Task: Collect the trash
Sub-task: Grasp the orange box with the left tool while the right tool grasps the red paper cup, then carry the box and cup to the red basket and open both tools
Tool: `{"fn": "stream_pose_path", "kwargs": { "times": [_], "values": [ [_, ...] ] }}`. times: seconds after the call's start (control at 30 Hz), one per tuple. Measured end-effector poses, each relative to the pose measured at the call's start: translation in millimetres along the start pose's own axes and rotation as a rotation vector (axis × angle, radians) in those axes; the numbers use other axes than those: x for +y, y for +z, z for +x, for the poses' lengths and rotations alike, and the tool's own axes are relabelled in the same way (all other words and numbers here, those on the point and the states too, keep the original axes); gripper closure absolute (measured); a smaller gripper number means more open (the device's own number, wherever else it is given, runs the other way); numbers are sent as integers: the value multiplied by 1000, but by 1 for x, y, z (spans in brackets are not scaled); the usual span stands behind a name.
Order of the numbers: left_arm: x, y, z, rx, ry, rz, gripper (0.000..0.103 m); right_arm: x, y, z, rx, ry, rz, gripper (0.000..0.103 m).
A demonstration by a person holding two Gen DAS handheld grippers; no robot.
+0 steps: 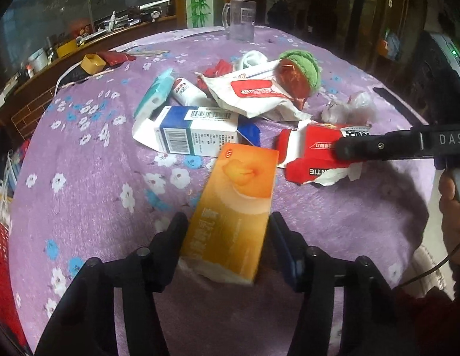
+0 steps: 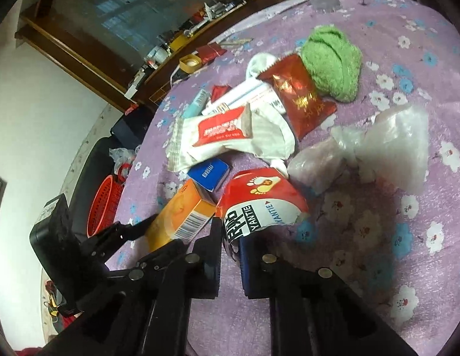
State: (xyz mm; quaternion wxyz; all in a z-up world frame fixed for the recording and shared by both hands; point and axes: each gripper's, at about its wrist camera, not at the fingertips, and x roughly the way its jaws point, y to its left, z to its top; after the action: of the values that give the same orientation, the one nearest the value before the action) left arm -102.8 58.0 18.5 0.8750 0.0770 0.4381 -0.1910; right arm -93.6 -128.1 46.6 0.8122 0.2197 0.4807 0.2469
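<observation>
Left hand-held gripper pinched the flat orange cardboard box across its long sides at lower centre, above the purple flowered desk. Right hand-held gripper pinched the torn red-and-white paper packet by its ragged edge. Both looked light and crushable; the packet could tear, so a grip on its firmer folded body seemed safer.

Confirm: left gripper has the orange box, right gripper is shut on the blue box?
Not quite. The left gripper does have the orange box, but the right gripper is shut on the red torn carton, as the right wrist view shows.
</observation>
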Motion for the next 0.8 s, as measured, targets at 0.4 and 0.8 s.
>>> {"fn": "stream_pose_path", "kwargs": {
  "times": [0.4, 0.8],
  "values": [
    [-4, 12, 19, 16, 16, -42, 47, -11, 10, 4, -4, 10, 46, 80],
    [10, -4, -30, -100, 30, -108, 59, 11, -11, -20, -22, 12, -74, 94]
  ]
}}
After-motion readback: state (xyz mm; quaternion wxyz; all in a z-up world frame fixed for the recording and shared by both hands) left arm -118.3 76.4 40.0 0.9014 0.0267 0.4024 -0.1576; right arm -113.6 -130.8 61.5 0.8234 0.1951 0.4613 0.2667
